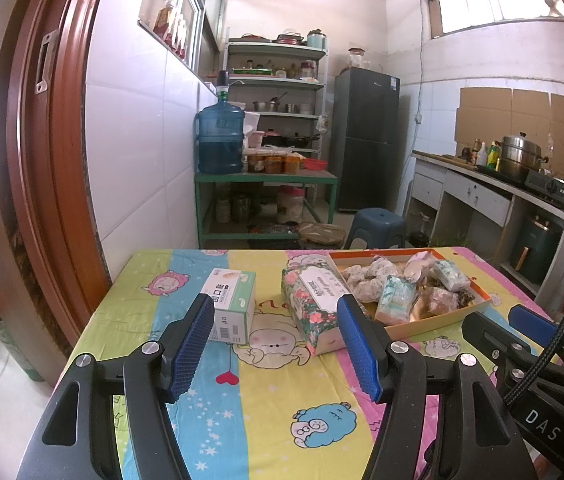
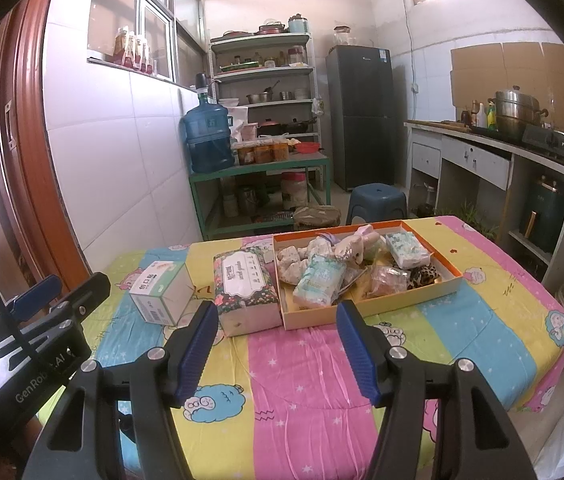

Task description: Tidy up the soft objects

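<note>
A table (image 1: pixel 186 408) under a bright cartoon cloth stands in a kitchen. Farthest left on it lies a small white-and-green box (image 1: pixel 230 306), on its side, apart from the rest. Next comes a floral tissue box (image 1: pixel 313 308), lying lengthwise with its near end toward the cameras. Just beside it, on the right, sits a shallow orange tray (image 2: pixel 365 314); from the right wrist view the two look to be touching or nearly so.

The soft things lie heaped in the tray: pale spotted plush pieces (image 2: pixel 291 262) at its left, a teal-patterned tissue pack (image 2: pixel 317 284) leaning at the near side, a second pack (image 2: pixel 405 250) toward the far right, a plush toy (image 2: pixel 355 246) at the back, and a leopard-print item (image 2: pixel 423 276) in the near right corner.

The left gripper (image 1: pixel 276 350) hovers over the near cloth, jaws wide apart and empty. The right gripper (image 2: pixel 278 350) hangs likewise in front of the tray, jaws parted with nothing between them.
</note>
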Demonstrator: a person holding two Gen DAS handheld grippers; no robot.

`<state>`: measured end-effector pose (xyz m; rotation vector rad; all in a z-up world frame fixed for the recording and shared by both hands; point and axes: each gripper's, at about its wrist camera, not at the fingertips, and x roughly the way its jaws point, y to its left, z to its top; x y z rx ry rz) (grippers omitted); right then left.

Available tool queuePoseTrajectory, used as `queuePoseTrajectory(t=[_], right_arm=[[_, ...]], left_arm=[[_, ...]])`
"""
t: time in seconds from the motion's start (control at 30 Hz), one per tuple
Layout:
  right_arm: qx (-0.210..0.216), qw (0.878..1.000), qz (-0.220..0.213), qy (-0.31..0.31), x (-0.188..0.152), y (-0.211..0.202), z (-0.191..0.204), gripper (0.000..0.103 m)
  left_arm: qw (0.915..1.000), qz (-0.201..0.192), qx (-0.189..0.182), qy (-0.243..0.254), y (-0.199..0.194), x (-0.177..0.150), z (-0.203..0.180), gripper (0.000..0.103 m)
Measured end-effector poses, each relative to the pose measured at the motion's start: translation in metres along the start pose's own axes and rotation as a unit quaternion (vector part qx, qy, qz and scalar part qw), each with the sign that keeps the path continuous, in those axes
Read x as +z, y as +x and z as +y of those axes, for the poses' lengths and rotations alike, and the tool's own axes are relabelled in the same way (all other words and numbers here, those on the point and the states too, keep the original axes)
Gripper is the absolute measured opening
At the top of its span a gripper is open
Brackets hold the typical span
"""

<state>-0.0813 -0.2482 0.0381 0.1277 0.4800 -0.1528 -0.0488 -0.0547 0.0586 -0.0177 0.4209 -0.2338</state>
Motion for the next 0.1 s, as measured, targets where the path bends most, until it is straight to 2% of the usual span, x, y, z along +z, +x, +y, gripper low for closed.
queuePoseTrajectory(t=[0.1], right_arm=[[0.001, 1.0, 0.002, 0.001, -0.0013, 0.0011, 0.0005, 0.061]], left_arm=[[1.0, 0.001, -0.001, -0.001, 0.0007, -0.0015, 0.001, 0.065]])
